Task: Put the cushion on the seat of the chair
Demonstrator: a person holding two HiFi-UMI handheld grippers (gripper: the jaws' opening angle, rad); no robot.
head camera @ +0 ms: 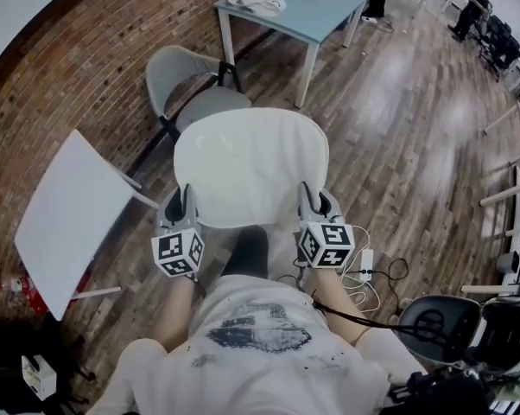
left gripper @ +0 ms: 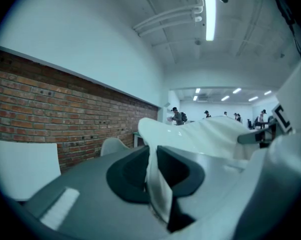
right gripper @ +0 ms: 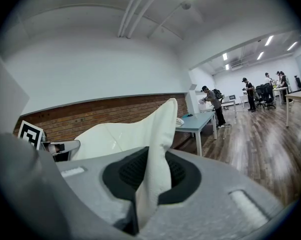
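Note:
A white cushion (head camera: 250,164) hangs flat between both grippers, held out in front of the person. My left gripper (head camera: 184,204) is shut on its near left corner; the white fabric (left gripper: 158,181) is pinched between the dark pads. My right gripper (head camera: 310,201) is shut on its near right corner, where the fabric (right gripper: 153,176) rises between the pads. A grey chair (head camera: 187,85) stands just beyond the cushion's far edge, its seat (head camera: 210,104) partly hidden by the cushion.
A white folding table (head camera: 66,219) stands to the left by the brick wall (head camera: 61,76). A light blue table (head camera: 294,7) is behind the chair. A power strip with cables (head camera: 365,266) lies on the wooden floor at right, near a black chair (head camera: 437,322).

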